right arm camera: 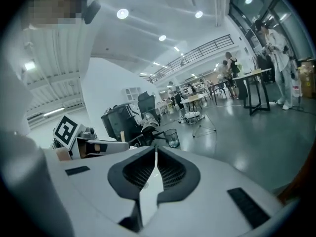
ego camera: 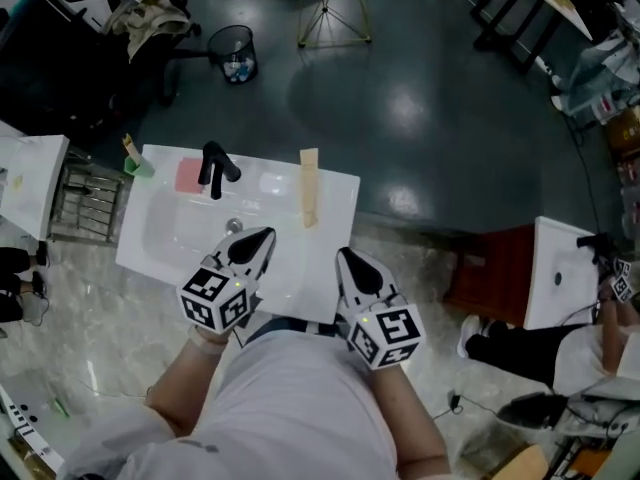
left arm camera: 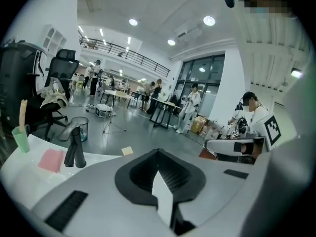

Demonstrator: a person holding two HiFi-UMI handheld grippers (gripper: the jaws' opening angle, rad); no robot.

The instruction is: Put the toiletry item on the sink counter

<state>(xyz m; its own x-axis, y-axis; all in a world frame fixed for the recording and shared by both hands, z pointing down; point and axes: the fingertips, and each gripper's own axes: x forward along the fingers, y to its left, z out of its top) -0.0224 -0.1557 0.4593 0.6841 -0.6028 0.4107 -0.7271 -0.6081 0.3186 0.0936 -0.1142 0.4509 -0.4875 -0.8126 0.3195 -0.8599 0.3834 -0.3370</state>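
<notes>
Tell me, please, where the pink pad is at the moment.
In the head view, the pink pad lies at the back left of the white sink counter, between the green cup and the black tap.

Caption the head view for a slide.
Left hand-held gripper and right hand-held gripper, both shut, above the sink counter with black faucet, pink block, green cup.

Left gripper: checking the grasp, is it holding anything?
No, the left gripper has its jaws shut together with nothing between them.
</notes>
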